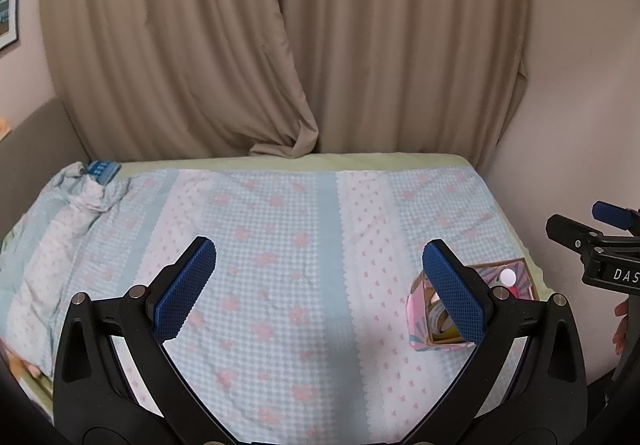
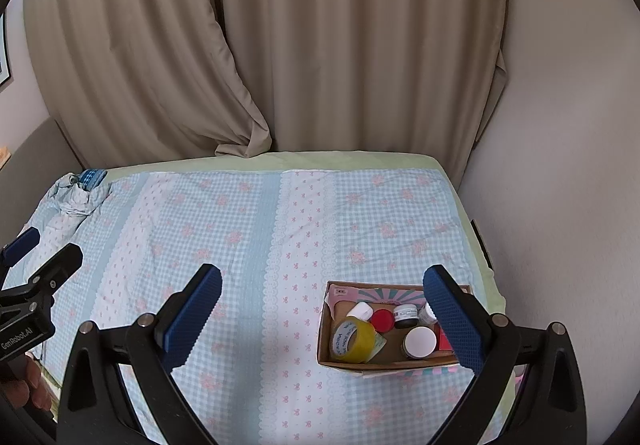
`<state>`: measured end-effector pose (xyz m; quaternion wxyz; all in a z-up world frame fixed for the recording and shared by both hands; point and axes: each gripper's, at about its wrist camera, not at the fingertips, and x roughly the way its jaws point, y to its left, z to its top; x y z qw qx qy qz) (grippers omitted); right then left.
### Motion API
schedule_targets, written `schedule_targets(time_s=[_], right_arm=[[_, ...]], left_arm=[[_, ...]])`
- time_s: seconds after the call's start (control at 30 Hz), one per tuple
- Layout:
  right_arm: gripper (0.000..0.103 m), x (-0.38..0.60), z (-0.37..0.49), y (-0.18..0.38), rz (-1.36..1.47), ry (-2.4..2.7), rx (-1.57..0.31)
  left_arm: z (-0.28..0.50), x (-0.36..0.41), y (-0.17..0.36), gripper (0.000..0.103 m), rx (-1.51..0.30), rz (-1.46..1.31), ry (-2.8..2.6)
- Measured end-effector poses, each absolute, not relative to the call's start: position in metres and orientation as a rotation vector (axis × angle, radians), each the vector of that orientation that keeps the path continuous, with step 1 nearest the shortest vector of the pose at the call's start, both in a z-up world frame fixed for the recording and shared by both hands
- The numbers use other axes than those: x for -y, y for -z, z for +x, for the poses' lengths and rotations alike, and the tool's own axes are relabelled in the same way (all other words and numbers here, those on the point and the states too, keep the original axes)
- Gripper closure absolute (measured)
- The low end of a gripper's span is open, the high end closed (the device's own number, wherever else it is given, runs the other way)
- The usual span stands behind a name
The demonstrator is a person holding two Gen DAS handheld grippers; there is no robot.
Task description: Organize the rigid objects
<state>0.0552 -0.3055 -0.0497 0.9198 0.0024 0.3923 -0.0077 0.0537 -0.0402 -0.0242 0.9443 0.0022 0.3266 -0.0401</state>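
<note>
Right gripper (image 2: 324, 309) jaws spread wide at lower frame, cardboard box (image 2: 326, 341) lower right holding tape roll (image 2: 354, 339), red cap (image 2: 382, 320), white-lidded jar (image 2: 419, 341)

Two wrist views above the same bed (image 1: 280, 245), facing curtains (image 1: 280, 45).

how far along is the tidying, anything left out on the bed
Mostly done: the tape roll, red cap and jars sit inside the cardboard box. Nothing in hand: the left gripper and right gripper are open and empty. No loose items show on the bedspread.
</note>
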Motion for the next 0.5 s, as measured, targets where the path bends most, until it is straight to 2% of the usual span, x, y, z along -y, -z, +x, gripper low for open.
schedule_targets(time_s=[0.5], right_arm=[[0.002,0.3007,0.0587,0.0528,-0.004,0.022,-0.832]], left_arm=[[0.0519,0.0337,0.0259,0.000,-0.621,0.000,0.036]])
